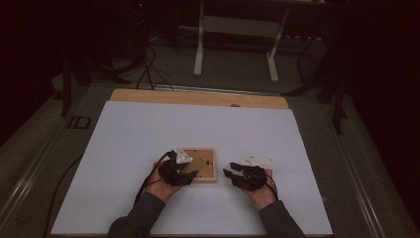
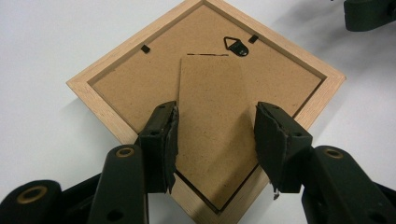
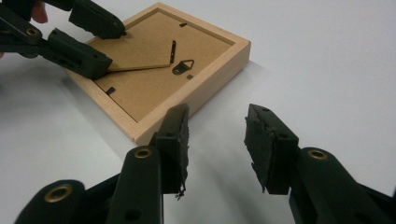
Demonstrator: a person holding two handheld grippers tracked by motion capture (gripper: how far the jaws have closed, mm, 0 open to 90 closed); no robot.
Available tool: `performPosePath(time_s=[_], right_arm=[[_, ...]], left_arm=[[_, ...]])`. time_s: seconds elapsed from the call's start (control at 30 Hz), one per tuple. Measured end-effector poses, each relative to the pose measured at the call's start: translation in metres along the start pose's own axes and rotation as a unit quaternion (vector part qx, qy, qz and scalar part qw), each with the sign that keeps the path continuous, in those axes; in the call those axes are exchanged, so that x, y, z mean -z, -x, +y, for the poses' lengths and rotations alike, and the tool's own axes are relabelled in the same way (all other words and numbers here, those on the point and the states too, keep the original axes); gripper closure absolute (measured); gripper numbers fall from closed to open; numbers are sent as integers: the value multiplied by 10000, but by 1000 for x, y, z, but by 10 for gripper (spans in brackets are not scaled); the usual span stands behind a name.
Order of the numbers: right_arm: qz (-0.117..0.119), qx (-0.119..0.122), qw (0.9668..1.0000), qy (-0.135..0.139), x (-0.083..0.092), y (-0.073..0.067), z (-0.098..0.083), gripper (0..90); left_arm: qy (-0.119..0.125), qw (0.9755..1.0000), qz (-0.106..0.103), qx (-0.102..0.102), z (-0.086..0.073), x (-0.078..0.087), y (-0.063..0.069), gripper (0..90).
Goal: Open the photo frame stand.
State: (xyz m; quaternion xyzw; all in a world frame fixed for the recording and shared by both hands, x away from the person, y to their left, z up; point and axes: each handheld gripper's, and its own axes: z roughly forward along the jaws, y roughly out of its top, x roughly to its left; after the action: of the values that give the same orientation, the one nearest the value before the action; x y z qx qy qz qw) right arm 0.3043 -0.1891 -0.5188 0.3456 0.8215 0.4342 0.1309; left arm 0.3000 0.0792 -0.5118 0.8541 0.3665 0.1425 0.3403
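So the white counter (image 1: pixel 129 148) has a wooden picture frame (image 1: pixel 210 171) lying face down near the front. Its cardboard stand (image 2: pixel 212 135) sits between the left hand-held gripper (image 2: pixel 215 140)'s parted jaws, lifted slightly, not gripped yet. The right hand-held gripper (image 3: pixel 215 142) waits alongside, jaws apart, empty.
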Motion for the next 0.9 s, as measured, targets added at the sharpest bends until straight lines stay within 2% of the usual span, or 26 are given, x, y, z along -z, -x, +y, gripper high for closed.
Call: performPosePath(time_s=[0.23, 0.33, 0.47, 0.6, 0.9], right_arm=[[37, 31, 10000, 8, -1, -3, 1, 588], [97, 74, 9999, 41, -1, -5, 2, 643], [184, 253, 9995, 97, -1, -10, 3, 792], [254, 374, 9989, 120, -2, -16, 4, 885], [476, 504, 9976, 75, -13, -28, 5, 896]], left_arm=[[-42, 10000, 0, -5, 1, 0, 0, 519], [-65, 10000, -2, -3, 2, 0, -1, 519], [-80, 10000, -9, 28, 3, 0, -1, 520], [-105, 9999, -12, 27, 3, 0, -1, 520], [-110, 9999, -14, 31, 3, 0, -1, 521]])
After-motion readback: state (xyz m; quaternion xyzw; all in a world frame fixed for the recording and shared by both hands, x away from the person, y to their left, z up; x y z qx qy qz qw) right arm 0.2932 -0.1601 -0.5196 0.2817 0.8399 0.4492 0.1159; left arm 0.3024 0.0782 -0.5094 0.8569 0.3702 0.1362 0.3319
